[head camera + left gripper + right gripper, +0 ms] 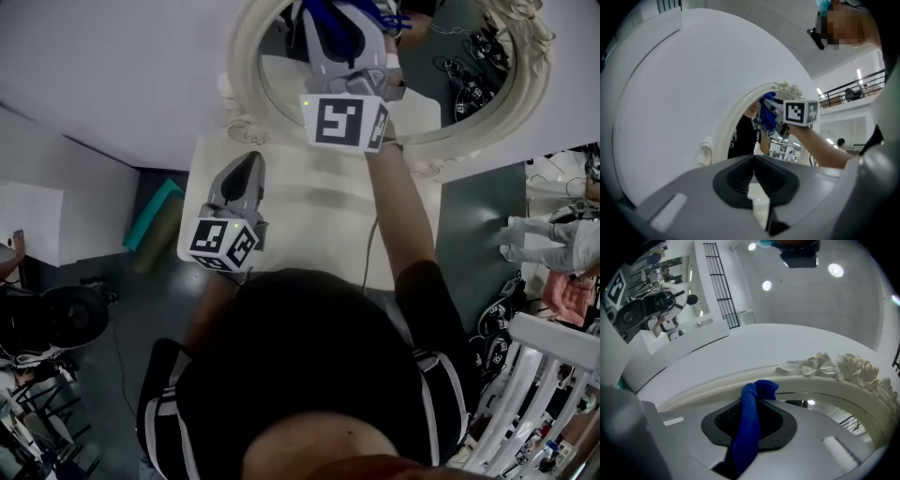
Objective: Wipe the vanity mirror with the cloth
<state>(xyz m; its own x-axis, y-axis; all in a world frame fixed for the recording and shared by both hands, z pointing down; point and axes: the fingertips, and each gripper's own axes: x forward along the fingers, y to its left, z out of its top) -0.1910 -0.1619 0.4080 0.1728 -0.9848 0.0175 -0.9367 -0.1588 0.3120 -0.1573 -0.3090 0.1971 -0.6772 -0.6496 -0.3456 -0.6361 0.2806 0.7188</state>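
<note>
Holding the cloth [761, 387] at the mirror [469, 56], the right gripper [754, 413] is clenched; left gripper [757, 176] closed.

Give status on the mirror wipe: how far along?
Done: the blue cloth is picked up, clamped in the right gripper. In hand: the cloth's tip is up at the vanity mirror, against the frame's inner edge. Left: the wiping itself; nothing on the glass shows how much is covered. The left gripper is shut, empty, over the vanity top.

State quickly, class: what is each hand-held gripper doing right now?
Left hand-held gripper: closed, empty.
Right hand-held gripper: closed on the blue cloth.
</note>
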